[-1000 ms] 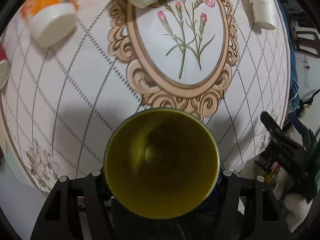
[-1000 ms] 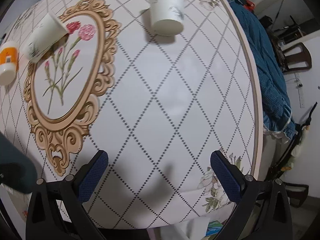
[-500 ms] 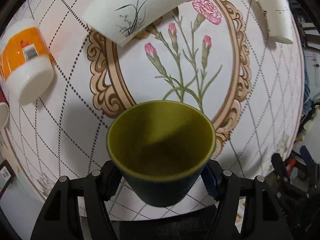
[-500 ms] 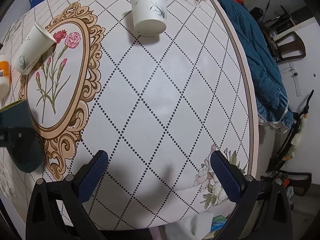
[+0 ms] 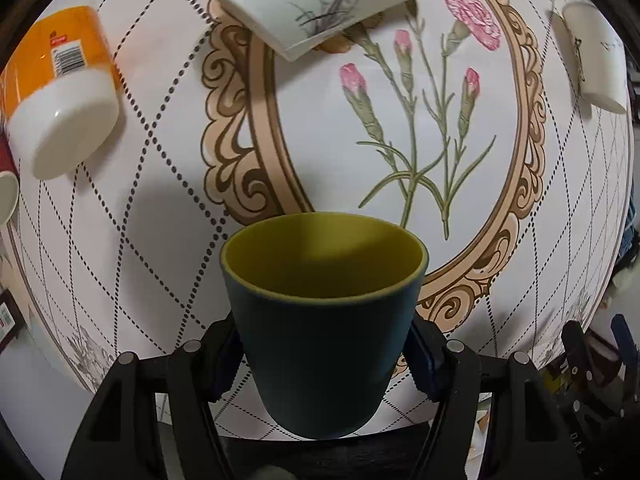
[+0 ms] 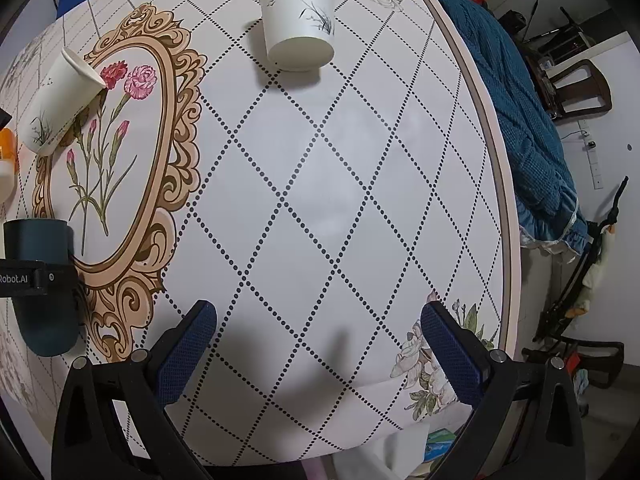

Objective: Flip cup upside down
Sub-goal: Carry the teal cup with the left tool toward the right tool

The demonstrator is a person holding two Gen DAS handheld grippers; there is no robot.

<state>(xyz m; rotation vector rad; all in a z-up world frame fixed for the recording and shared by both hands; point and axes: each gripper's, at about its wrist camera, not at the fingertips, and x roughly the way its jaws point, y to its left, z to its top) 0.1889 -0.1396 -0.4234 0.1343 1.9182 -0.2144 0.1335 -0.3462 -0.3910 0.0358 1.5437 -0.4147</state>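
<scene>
Cup (image 5: 324, 340) upright, clamped in left gripper (image 5: 326, 354)

Teal cup (image 5: 324, 364), olive-yellow inside

Home dining rm: floral tablecloth (image 6: 340, 200), wooden chair (image 6: 580, 84), blue quilted blanket (image 6: 520, 120) beside table.

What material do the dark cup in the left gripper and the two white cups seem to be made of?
Dark cup: probably matte plastic or glazed ceramic, teal outside, olive inside, no gloss. White cups: likely paper, with thin walls, a rolled rim and printed grass.
</scene>
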